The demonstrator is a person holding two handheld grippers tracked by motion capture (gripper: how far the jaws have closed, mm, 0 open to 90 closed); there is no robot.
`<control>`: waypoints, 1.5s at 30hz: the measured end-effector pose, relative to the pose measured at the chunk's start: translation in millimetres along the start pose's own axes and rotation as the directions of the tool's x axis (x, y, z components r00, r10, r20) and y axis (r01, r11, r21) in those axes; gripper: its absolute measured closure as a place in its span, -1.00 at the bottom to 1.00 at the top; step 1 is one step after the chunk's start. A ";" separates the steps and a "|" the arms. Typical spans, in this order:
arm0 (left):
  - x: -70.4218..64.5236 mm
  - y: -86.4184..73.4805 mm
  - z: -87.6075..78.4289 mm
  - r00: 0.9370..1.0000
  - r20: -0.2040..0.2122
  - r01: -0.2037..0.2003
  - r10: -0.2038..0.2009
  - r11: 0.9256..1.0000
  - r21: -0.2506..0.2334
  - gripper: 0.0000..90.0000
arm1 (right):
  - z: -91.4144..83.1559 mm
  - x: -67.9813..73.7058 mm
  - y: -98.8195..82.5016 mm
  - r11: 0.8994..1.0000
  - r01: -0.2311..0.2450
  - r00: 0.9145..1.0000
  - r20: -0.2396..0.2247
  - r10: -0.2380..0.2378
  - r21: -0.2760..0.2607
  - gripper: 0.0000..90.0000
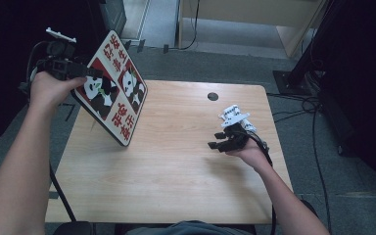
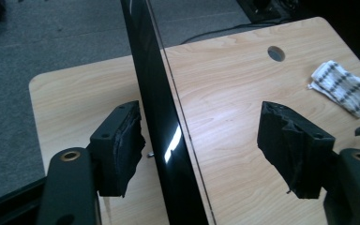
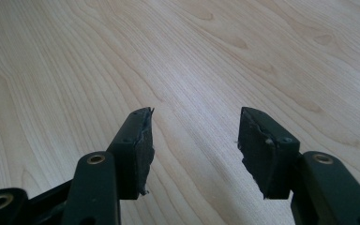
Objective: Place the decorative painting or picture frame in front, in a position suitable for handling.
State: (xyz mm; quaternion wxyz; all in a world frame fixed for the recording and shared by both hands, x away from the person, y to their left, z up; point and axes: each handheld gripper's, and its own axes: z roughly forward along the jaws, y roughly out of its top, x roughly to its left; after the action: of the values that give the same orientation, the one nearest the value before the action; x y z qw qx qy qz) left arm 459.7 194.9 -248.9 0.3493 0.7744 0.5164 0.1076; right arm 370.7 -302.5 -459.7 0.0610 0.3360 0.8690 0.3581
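While the panda board (image 1: 111, 88) is tilted up on its near lower corner at the left part of the wooden table (image 1: 176, 166), its upper edge is met by the left gripper (image 1: 85, 73), which is seen above the table's far left corner in the high view. In the left gripper view the board's black edge (image 2: 161, 117) is seen running between the two jaws; the left pad (image 2: 126, 140) lies just beside that edge, whereas the right pad (image 2: 286, 140) stands well apart from it, so the jaws are spread and no clamping is shown. Whether the left pad touches the board cannot be told. The board's printed face, with pandas and red characters, is turned toward the right of the scene.

The right gripper (image 1: 220, 142) is held low over the right part of the table, its jaws parted with only bare wood between them in the right gripper view (image 3: 194, 140). A patterned cloth (image 2: 344, 86) is seen lying at the table's right side, near a round hole (image 1: 213, 96).
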 end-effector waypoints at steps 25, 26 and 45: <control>20.2 45.6 34.1 0.996 -0.032 0.086 -0.083 0.987 0.135 0.72 | -9.4 -5.3 -10.6 1.000 -0.029 0.999 0.017 0.029 -0.006 0.01; 17.6 47.1 33.3 0.995 -0.033 0.095 -0.092 0.984 0.148 0.73 | -10.1 -6.0 -10.6 0.999 -0.030 0.999 0.019 0.030 -0.012 0.01; -55.5 51.4 -5.9 0.994 0.081 -0.081 0.069 0.984 0.156 0.77 | -24.2 -23.1 -12.4 0.991 -0.093 0.993 0.062 0.099 -0.093 0.02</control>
State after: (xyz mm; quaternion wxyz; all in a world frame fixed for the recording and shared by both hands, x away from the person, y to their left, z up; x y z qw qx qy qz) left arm 469.3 137.3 -200.2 0.3014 0.8222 0.4802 0.0498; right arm 373.3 -337.6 -453.2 0.0878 0.3858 0.8323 0.3881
